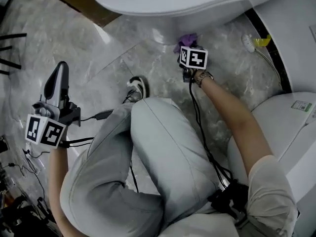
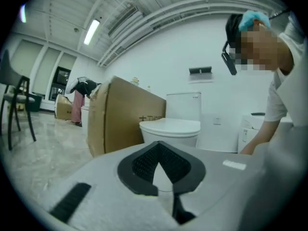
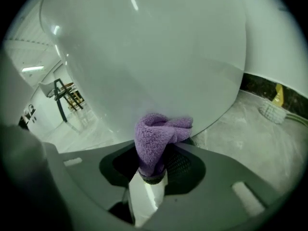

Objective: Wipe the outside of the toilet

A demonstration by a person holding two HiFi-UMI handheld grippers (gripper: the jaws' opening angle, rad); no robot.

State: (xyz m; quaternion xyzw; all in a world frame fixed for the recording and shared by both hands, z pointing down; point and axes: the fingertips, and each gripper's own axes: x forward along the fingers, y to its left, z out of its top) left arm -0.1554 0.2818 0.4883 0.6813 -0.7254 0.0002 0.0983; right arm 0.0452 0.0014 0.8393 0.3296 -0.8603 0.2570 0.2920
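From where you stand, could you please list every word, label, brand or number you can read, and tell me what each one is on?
Nothing reads clearly.
Cardboard box: dark print on its side, too blurred to read.
Toilet tank behind it: a small mark near the top, too small to read.
Sticker on the white fixture at the head view's right edge: too small to read.

Grey veined marble floor (image 1: 148,58) lies under me. Beyond, I see a white wall (image 2: 202,42), a strip light (image 2: 91,31) on the slatted ceiling (image 2: 144,4), a big cardboard box (image 2: 120,117) and a black chair (image 2: 14,100).
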